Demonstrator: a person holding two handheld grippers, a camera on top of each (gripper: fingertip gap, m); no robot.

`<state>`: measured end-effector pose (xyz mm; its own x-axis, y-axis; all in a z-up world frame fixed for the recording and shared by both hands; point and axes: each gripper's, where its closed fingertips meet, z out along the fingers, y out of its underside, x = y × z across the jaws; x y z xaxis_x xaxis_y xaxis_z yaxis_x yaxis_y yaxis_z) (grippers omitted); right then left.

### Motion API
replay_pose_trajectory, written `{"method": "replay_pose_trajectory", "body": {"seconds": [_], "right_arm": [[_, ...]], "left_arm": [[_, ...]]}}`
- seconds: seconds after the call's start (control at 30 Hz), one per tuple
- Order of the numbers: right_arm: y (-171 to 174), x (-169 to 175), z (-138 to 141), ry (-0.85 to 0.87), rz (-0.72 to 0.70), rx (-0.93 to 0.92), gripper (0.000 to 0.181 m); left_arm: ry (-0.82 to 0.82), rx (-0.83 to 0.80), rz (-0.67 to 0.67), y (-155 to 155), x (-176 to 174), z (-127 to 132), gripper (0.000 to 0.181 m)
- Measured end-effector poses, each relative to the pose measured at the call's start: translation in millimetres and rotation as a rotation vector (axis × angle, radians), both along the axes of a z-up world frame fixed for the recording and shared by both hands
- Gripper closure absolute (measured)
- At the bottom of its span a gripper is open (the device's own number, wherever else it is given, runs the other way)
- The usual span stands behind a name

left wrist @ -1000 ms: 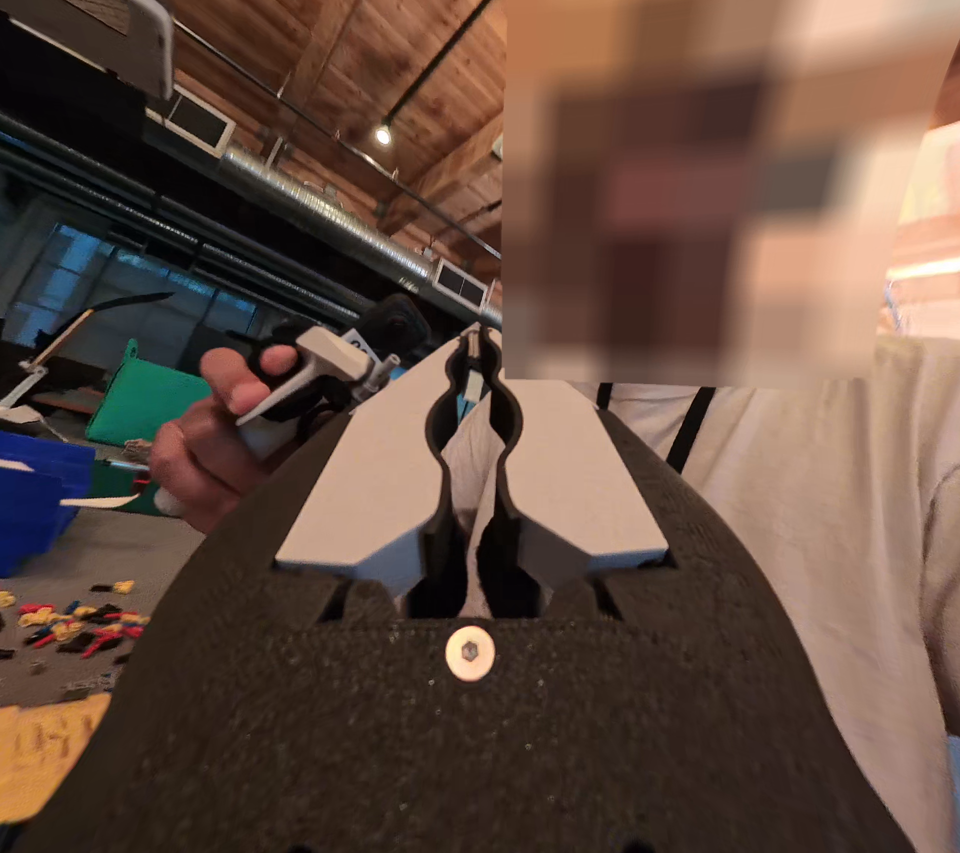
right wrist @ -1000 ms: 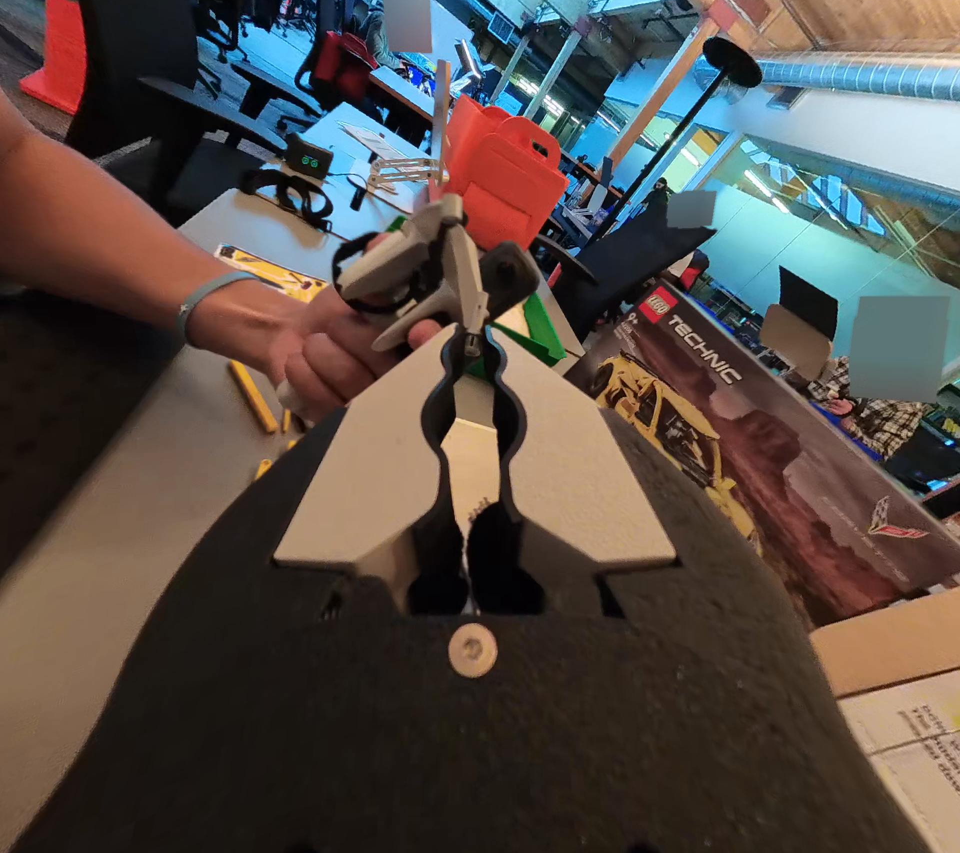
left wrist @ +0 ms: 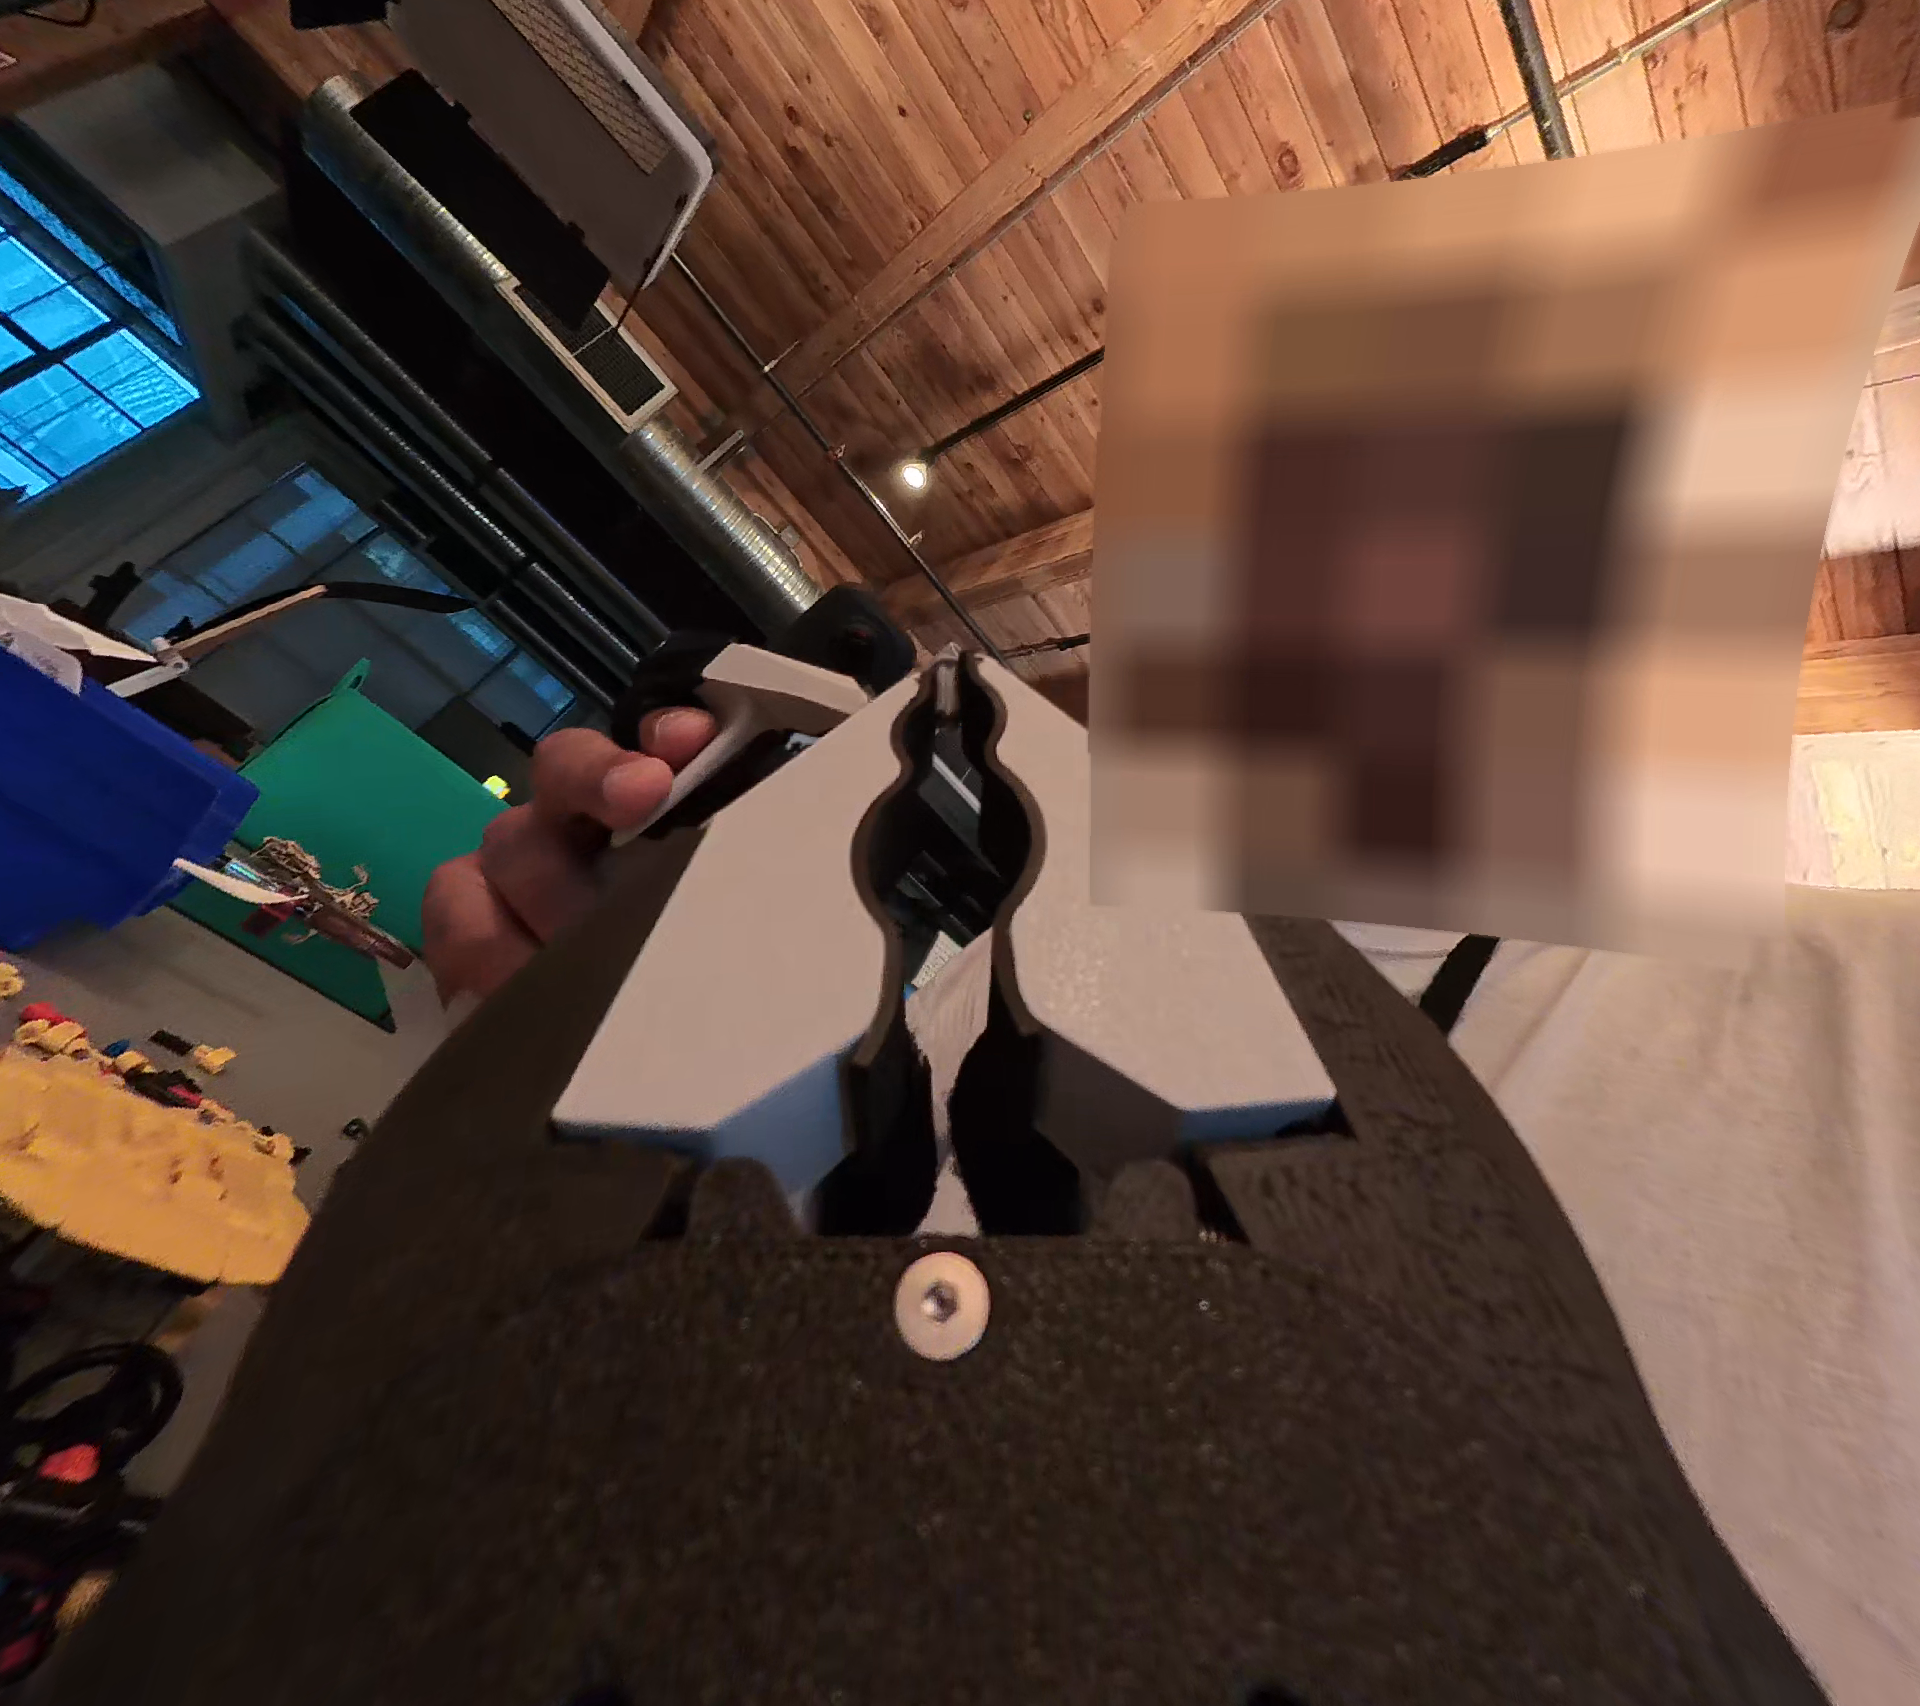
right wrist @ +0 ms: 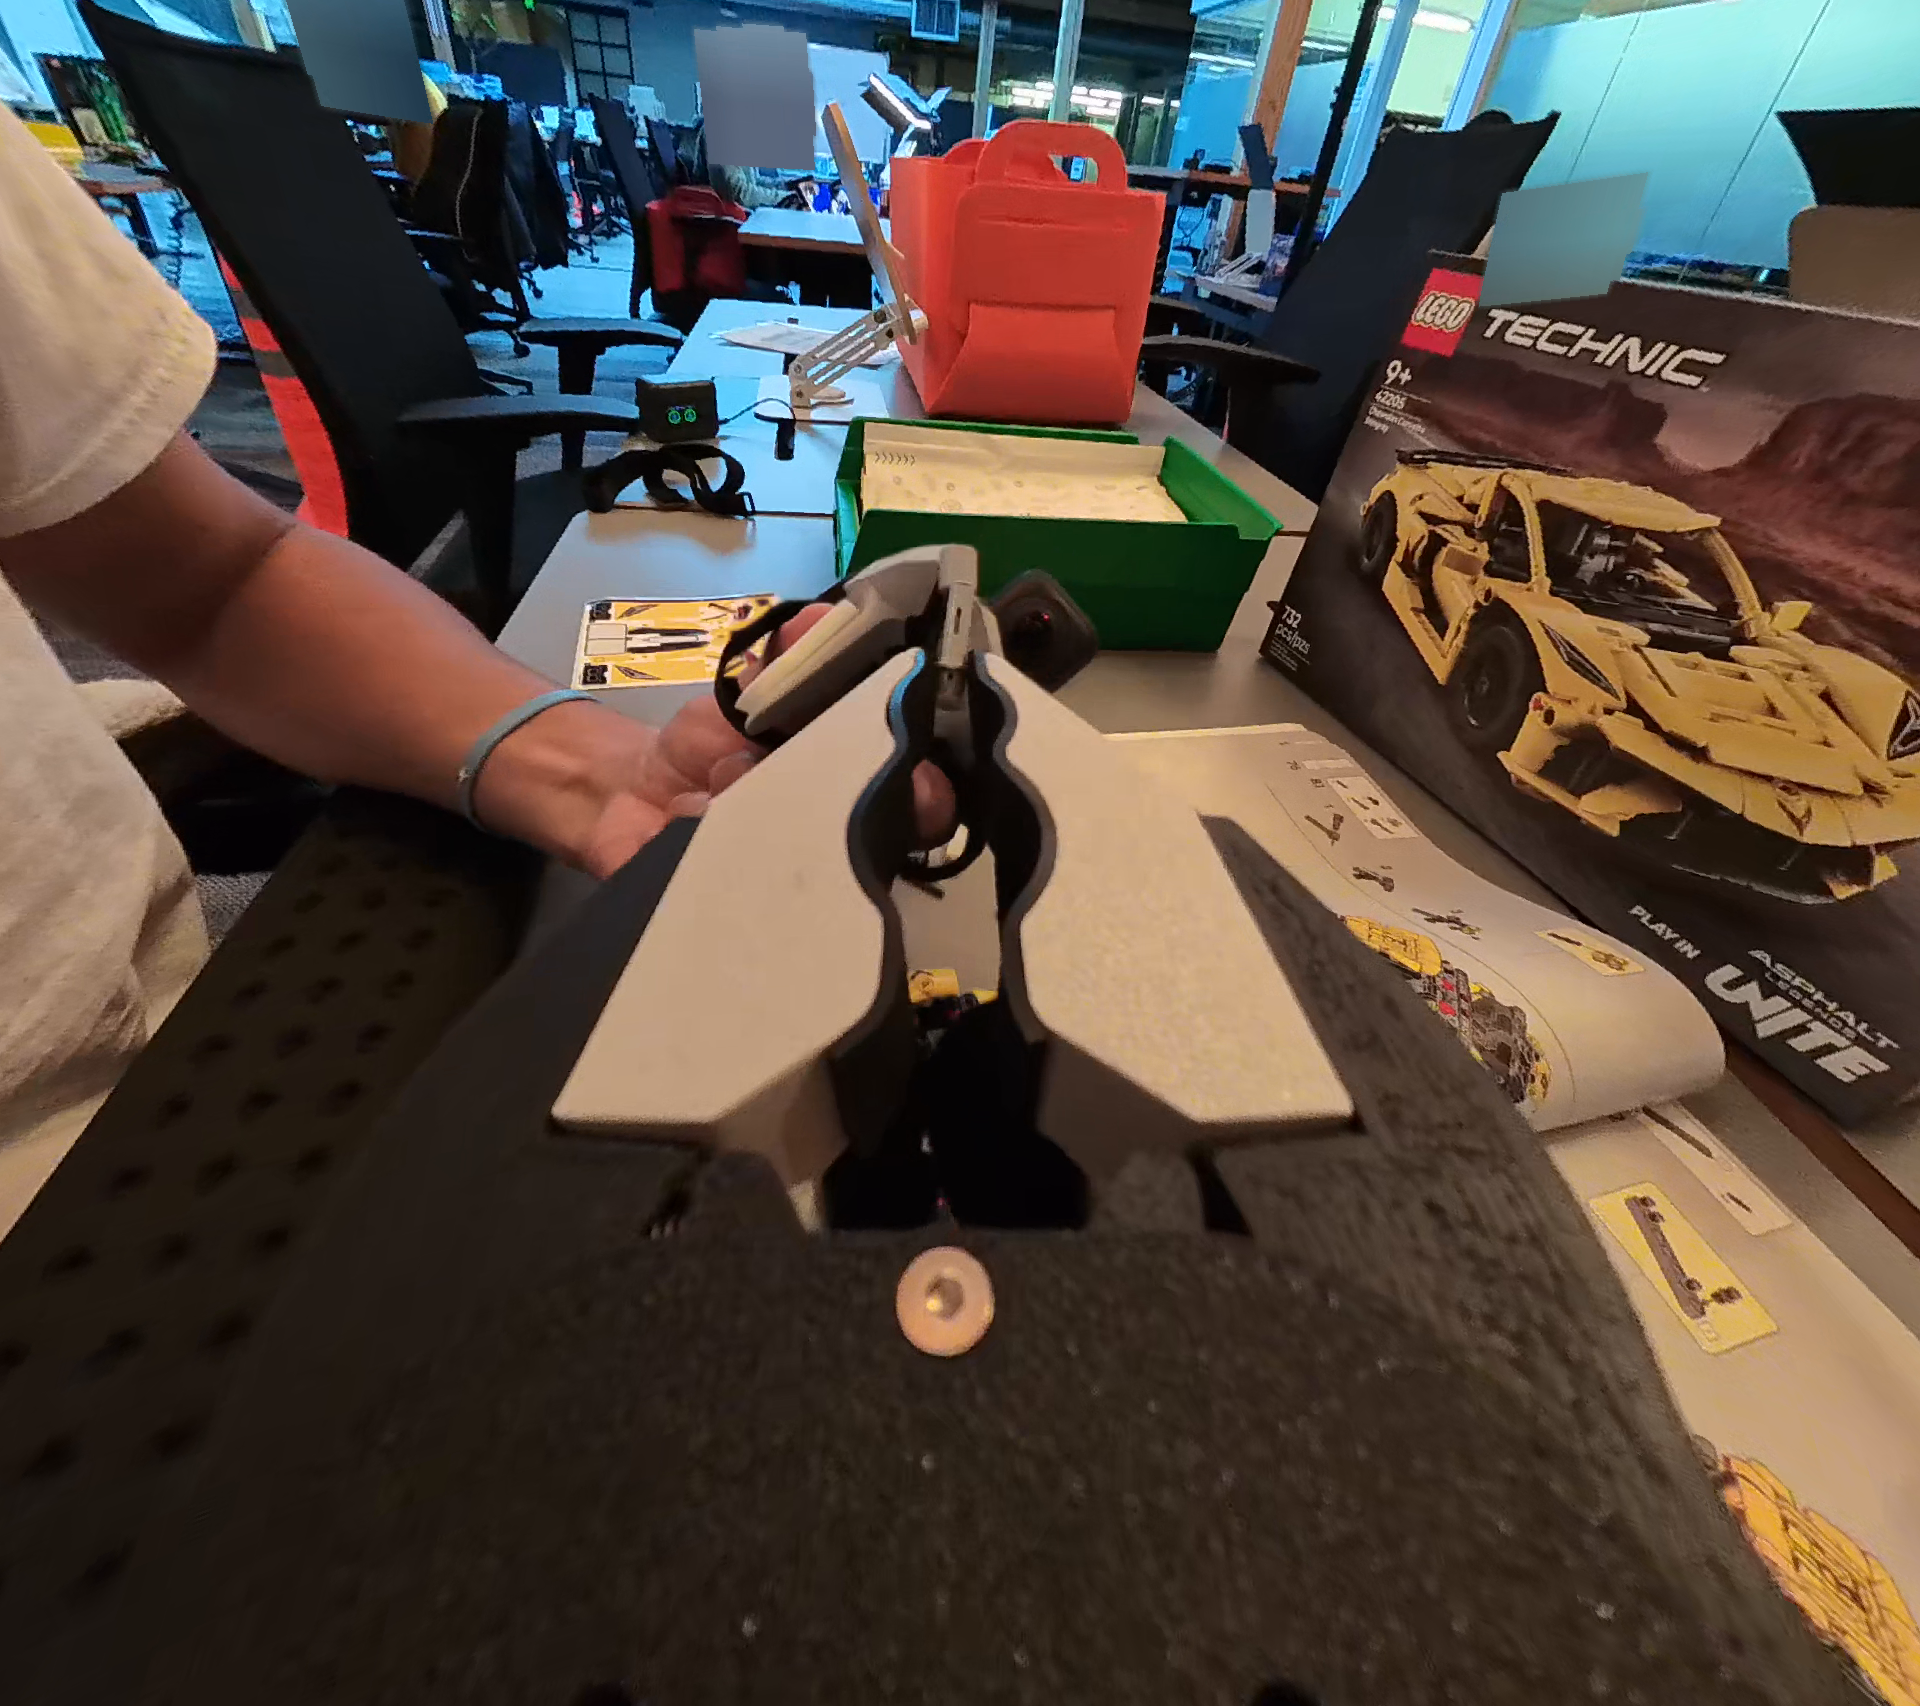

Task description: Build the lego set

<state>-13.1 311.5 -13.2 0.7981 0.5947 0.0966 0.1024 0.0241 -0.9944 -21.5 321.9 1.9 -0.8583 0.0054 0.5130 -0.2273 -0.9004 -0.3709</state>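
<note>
Left grey two-finger claw (left wrist: 951, 677) and right grey two-finger claw (right wrist: 948, 669) meet tip-to-tip above the worktop (right wrist: 665, 560), both pinched closed; probably mating one small part, which I cannot make out.

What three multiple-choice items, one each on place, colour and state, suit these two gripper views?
1. The green tray sits: A) on top of the orange bag; B) in front of it, nearer the camera; C) inside it.
2. The car pictured on the Lego box is: A) red; B) blue; C) yellow.
3. The instruction booklet is: A) closed; B) lying open on the table; C) held by a gripper.

B: the tray overlaps the bag's base.
C: its body is yellow.
B: printed pages face upward.
</note>
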Motion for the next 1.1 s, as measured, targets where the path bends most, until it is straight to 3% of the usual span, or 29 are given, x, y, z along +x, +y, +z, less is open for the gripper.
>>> {"method": "replay_pose_trajectory", "body": {"seconds": [0.03,0.33,1.1], "right_arm": [[-0.8,-0.5,-0.3,-0.012,0.002,0.000,0.176],[-0.1,2.7,-10.6,-0.115,-0.042,-0.037,0.176],[-4.6,3.9,-4.8,-0.087,-0.014,-0.012,0.176]], "left_arm": [[0.002,0.010,0.004,-0.7,0.2,-0.3,0.178],[0.017,0.068,0.021,-6.4,3.1,-4.0,0.178],[0.027,0.116,0.047,-7.9,5.9,-5.1,0.178]]}}
